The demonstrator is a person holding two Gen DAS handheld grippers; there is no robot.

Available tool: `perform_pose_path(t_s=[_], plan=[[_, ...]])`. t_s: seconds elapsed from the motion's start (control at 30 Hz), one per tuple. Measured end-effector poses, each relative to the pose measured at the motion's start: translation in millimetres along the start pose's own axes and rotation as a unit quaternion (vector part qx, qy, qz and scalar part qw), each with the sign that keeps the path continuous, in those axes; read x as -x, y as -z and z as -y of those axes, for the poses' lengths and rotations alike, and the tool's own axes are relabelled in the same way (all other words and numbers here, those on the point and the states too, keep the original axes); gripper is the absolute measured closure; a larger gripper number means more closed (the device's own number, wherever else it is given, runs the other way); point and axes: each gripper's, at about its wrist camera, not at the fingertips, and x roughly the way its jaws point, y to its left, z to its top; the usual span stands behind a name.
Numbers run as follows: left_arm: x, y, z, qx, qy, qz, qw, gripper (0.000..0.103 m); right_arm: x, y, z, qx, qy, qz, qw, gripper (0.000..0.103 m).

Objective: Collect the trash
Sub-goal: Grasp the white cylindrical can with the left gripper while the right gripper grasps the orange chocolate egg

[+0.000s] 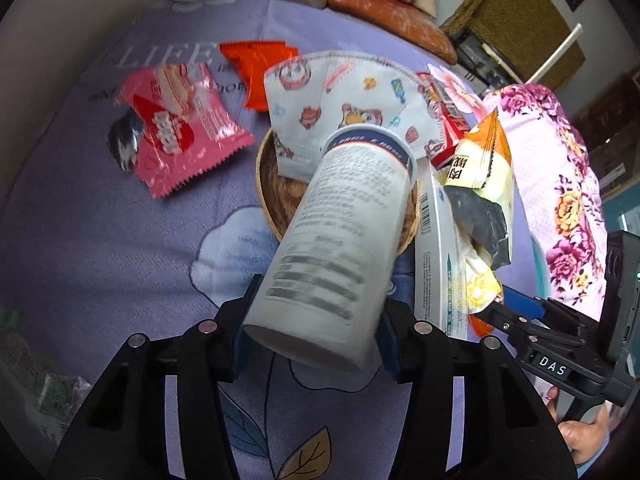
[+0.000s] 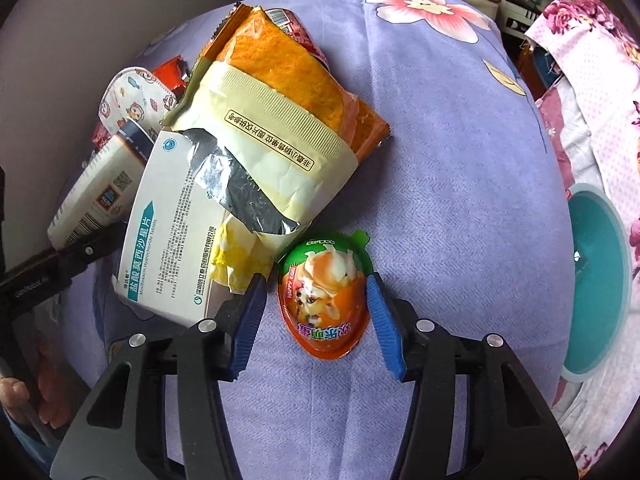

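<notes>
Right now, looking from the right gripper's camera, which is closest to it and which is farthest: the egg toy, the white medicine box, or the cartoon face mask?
From the right gripper:
1. Egg toy, lying between its open fingers.
2. White medicine box, just to the left.
3. Cartoon face mask, far back on the left, behind the pile.

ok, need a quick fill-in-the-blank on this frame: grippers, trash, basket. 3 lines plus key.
1. The left gripper is shut on a tilted white paper ____.
2. The right gripper is open, its blue pads either side of an ____-shaped toy package.
3. The patterned face mask leans on the round woven ____.

Missing words: cup; egg; basket
</notes>
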Motion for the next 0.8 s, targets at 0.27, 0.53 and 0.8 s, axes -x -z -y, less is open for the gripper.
perform_pose_path(t_s=[0.27,0.53,0.8], plan=[[16.0,-6.4,2.4,-0.012,-0.040,0.030,0.9987,0.028,-3.6,3.6,-2.5,0.023,0.002,0.006,1.000,0.061],[18.5,-19.5,20.3,-0.062,-0.055,0.037,0.9959,0.028,10.8,6.8,12.6,-0.004,-0.018,0.013,1.000,0.061],[-8.4,-24.4,33.4,-0.094,-0.059,0.002,0.9938,0.032,20.4,13.7,29.0,-0.024,-0.034,0.013,0.999,0.061]])
